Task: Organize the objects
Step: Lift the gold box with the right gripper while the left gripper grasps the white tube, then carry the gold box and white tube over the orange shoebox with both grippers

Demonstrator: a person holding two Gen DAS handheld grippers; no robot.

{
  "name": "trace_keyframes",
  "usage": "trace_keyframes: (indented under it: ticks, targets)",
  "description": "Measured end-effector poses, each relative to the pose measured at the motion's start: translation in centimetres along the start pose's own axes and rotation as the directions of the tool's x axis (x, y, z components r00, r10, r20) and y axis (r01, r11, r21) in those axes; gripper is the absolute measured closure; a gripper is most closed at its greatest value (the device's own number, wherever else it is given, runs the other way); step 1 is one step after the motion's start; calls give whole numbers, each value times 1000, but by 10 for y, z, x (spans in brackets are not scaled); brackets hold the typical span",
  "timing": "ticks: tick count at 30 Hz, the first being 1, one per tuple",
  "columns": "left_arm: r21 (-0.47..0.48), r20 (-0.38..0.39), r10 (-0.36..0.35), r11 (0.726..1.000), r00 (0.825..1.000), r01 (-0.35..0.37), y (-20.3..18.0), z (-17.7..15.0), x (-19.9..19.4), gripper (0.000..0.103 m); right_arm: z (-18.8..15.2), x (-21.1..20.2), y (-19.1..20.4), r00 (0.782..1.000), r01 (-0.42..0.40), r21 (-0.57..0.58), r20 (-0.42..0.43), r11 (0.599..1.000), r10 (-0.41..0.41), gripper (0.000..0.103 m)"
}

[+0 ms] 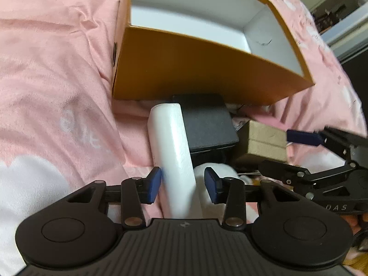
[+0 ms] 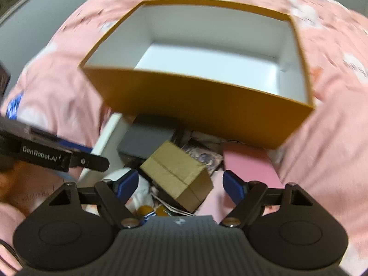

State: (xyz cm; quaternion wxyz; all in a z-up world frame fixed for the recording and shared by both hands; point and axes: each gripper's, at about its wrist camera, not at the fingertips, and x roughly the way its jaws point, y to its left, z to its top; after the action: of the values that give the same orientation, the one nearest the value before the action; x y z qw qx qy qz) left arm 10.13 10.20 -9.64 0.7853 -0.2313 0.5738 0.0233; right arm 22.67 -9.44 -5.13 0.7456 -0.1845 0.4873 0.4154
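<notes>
L tool [image 1: 181,185] open astride white box [image 1: 171,151]; R tool [image 2: 180,186] open over brown box [image 2: 177,179].

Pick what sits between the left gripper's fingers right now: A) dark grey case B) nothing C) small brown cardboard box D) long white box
D. In the left wrist view the left gripper is open, its blue pads either side of the long white box. The small brown cardboard box and the dark grey case lie farther ahead, near the orange box.
</notes>
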Motion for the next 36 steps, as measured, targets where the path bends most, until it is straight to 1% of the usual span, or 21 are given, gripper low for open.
trace_keyframes:
  ticks: [1, 4, 6, 8, 9, 11, 15, 19, 22, 26, 29, 31, 33, 36]
  targets:
    - [4, -7, 15, 1000, 1000, -15, -1, -1, 3, 60, 1, 4, 4, 1000, 4, -32, -10, 999, -4, 22]
    - [1, -29, 36, 999, 999, -36, -5, 0, 9, 63, 4, 11, 8, 999, 21, -106, -27, 994, -24, 23]
    - [3, -27, 43, 999, 999, -43, -4, 0, 9, 63, 7, 13, 12, 999, 26, -153, -35, 988, -31, 27]
    - [3, -26, 44, 999, 999, -44, -4, 0, 9, 64, 11, 15, 15, 998, 28, -202, -43, 979, -38, 32]
    - [2, -26, 45, 999, 999, -45, -4, 0, 10, 64, 14, 16, 16, 998, 33, -227, -44, 973, -44, 33]
    - [1, -25, 47, 999, 999, -47, -6, 0, 12, 65, 16, 15, 19, 997, 53, -278, -47, 959, -68, 39]
    - [-1, -22, 52, 999, 998, -52, -8, 0, 14, 66, 16, 14, 21, 994, 53, -324, -76, 945, -82, 41]
    - [8, -6, 74, 997, 997, -74, -7, -2, 5, 70, 13, 9, 23, 990, 61, -347, -102, 936, -102, 46]
    - [22, 20, 92, 995, 996, -92, -10, -4, -3, 71, 12, 1, 26, 987, 90, -366, -94, 926, -133, 48]
    - [61, 81, 113, 991, 990, -118, -17, -9, -25, 71, 12, -13, 32, 986, 121, -382, -62, 916, -156, 48]
    - [101, 139, 122, 985, 983, -137, -26, -13, -44, 71, 14, -25, 35, 987, 135, -381, -31, 915, -159, 49]
    - [123, 175, 126, 981, 977, -149, -36, -13, -48, 71, 15, -35, 37, 987, 147, -376, -4, 915, -160, 49]
    - [149, 213, 117, 977, 970, -151, -42, -14, -64, 72, 17, -48, 39, 987, 157, -368, 27, 916, -158, 49]
    - [176, 265, 80, 976, 961, -130, -51, -11, -88, 72, 22, -68, 41, 986, 166, -358, 80, 919, -147, 49]
